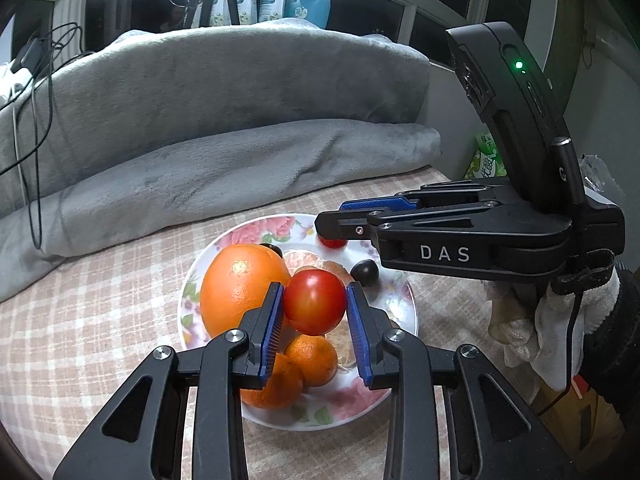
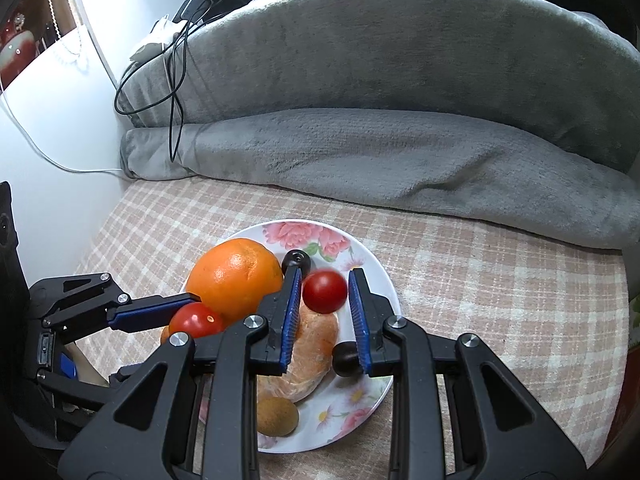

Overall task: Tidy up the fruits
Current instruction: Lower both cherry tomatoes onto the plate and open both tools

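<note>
Left gripper [image 1: 315, 307] clamps large tomato [image 1: 315, 301] above floral plate [image 1: 360, 396]. Right gripper [image 2: 325, 293] pinches small tomato [image 2: 324, 291] over plate. Risk: smooth skin slips; dropped tomato knocks orange [image 1: 240, 288], rolls off.

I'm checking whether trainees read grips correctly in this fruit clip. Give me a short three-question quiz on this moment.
1. True or false: the left tool is shut on a tomato over the flowered plate.
2. Which is the largest fruit on the plate? A: a banana. B: the big orange. C: an apple.
3. Fill in: the red fruit between the pads of the right tool is a ____.
Key: 1 true; 2 B; 3 tomato.
</note>
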{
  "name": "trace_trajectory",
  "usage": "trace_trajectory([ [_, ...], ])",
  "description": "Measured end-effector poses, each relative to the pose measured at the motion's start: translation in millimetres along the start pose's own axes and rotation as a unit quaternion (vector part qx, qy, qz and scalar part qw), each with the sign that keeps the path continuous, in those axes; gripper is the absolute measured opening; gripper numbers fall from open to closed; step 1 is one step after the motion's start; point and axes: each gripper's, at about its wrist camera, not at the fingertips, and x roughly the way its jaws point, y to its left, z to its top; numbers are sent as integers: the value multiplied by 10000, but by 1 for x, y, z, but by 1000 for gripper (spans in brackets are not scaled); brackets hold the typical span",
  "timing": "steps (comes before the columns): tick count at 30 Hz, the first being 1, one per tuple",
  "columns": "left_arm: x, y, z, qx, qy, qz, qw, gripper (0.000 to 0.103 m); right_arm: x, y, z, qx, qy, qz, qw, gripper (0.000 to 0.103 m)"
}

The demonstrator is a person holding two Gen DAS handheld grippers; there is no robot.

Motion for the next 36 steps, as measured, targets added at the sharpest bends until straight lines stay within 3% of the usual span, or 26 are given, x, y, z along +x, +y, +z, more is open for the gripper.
trace_trajectory([
  [2, 0, 0, 0, -11, -12, 5, 10000, 30, 0, 0, 1, 22, -8, 10, 10000, 25],
  [4, 0, 0, 1, -5, -8, 7, 10000, 30, 0, 0, 2, 36, -27, -1, 10000, 32],
  [6, -1, 1, 0, -5, -7, 17, 10000, 30, -2, 0, 2, 32, -71, -41, 10000, 55],
  [11, -4, 2, 1, -8, -54, 26, 10000, 37, -7, 0, 3, 94, -178, -77, 9998, 58],
  [14, -7, 2, 1, -1, -97, 25, 9999, 39, -10, -1, 3, 126, -231, -112, 9996, 71],
  [16, -9, 3, 1, -5, -122, 27, 9999, 46, -13, -1, 2, 123, -263, -162, 9994, 71],
  [22, -12, 4, -1, -18, -148, 55, 9999, 49, -17, 1, -1, 128, -302, -282, 9991, 72],
  [24, -14, 4, -2, -15, -166, 67, 9998, 55, -19, 1, -3, 142, -309, -295, 9990, 84],
  [26, -16, 3, -2, -3, -182, 73, 9998, 56, -21, 2, -5, 158, -358, -338, 9987, 90],
  [32, -21, 3, -3, -6, -221, 131, 9997, 63, -29, 3, -8, 193, -440, -387, 9981, 90],
  [36, -23, 4, -2, -21, -234, 218, 9995, 74, -33, 4, -9, 255, -463, -476, 9975, 91],
])
